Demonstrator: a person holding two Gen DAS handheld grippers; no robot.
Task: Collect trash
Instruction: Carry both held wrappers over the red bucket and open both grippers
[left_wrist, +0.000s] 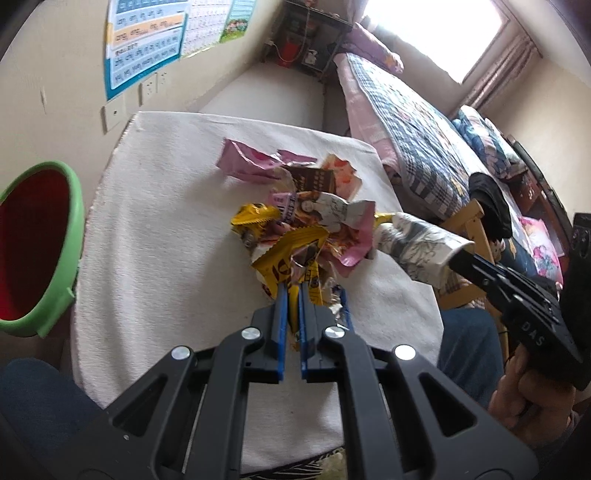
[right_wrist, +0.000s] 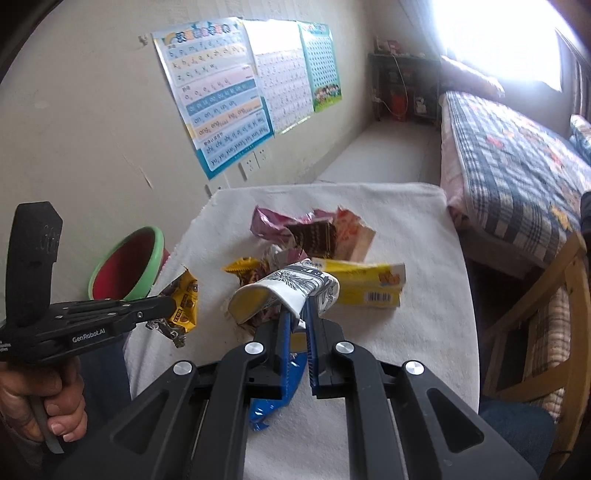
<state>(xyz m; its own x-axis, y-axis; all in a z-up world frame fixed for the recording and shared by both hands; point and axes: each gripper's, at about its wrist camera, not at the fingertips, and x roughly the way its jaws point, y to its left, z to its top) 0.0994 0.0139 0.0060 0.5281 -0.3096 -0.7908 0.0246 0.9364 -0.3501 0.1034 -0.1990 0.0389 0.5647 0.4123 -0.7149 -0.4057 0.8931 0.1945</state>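
My left gripper (left_wrist: 293, 290) is shut on a yellow snack wrapper (left_wrist: 291, 258), held a little above the white cloth-covered table (left_wrist: 147, 221). Behind it lies a pile of pink, brown and yellow wrappers (left_wrist: 295, 184). My right gripper (right_wrist: 299, 306) is shut on a flattened white paper cup (right_wrist: 291, 288) with a black pattern and a yellow inside, lifted off the cloth. In the right wrist view the left gripper (right_wrist: 168, 304) shows at the left with its yellow wrapper (right_wrist: 184, 299). A blue wrapper (right_wrist: 273, 402) lies under the right gripper's fingers.
A red bin with a green rim (left_wrist: 37, 243) stands at the table's left edge. A yellow carton (right_wrist: 369, 288) lies on the cloth. A bed with a checked quilt (right_wrist: 517, 166) and a wooden chair (right_wrist: 535, 332) are to the right. Posters hang on the wall.
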